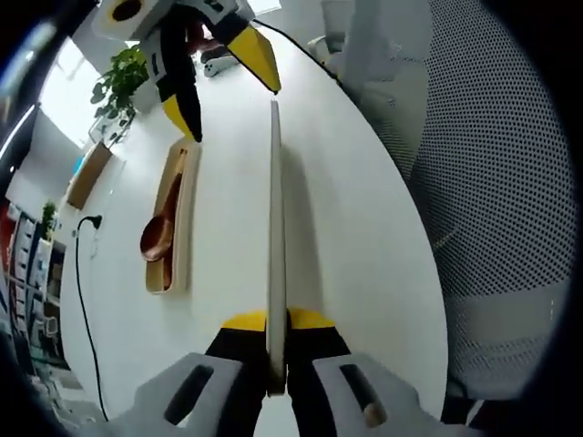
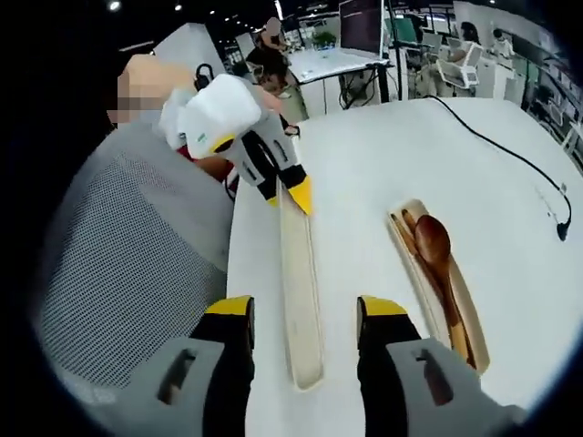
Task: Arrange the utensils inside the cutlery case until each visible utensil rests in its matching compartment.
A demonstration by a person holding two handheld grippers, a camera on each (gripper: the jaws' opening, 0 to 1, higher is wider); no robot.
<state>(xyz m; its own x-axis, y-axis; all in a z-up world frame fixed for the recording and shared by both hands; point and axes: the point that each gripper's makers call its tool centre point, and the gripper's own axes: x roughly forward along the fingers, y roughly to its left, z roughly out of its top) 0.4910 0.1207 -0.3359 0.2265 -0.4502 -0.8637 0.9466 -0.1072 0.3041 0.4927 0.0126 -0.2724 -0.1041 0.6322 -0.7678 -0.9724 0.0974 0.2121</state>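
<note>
Left tool (image 1: 277,360) pinching one end of a long pale case lid (image 1: 275,237), held on edge so that it reads as a thin strip running away from the camera over the white surface (image 1: 364,237). Seen from the right gripper view, the same lid (image 2: 302,291) lying nearly flat, hollow side up, with the left tool (image 2: 290,193) clamped on its far end. Right tool (image 2: 302,314) spread wide, jaws standing either side of the lid's near end, apparently not touching it.

Just beside the lid, apart from it, the cutlery case base (image 1: 171,228), a shallow pale tray (image 2: 469,305) resting on the surface. Inside it a brown wooden spoon (image 2: 435,250), bowl toward one end, and alongside it what looks like a pair of wooden chopsticks (image 2: 406,238); whether a divider separates them, too small to tell. Spoon bowl (image 1: 155,238) also plain in the left gripper view, with the right tool (image 1: 232,77) hanging open beyond the tray's far end.

Further off, a black cable (image 2: 510,150) trailing across the surface, a mesh chair back (image 1: 492,182) at the edge, a potted plant (image 1: 118,82) and office desks behind.

Judged progress: utensils seemingly already seated in the tray, so the arranging looks largely done. Left, most likely: bringing the lid across and settling it, if closing is wanted at all, since covering would hide the utensils.
</note>
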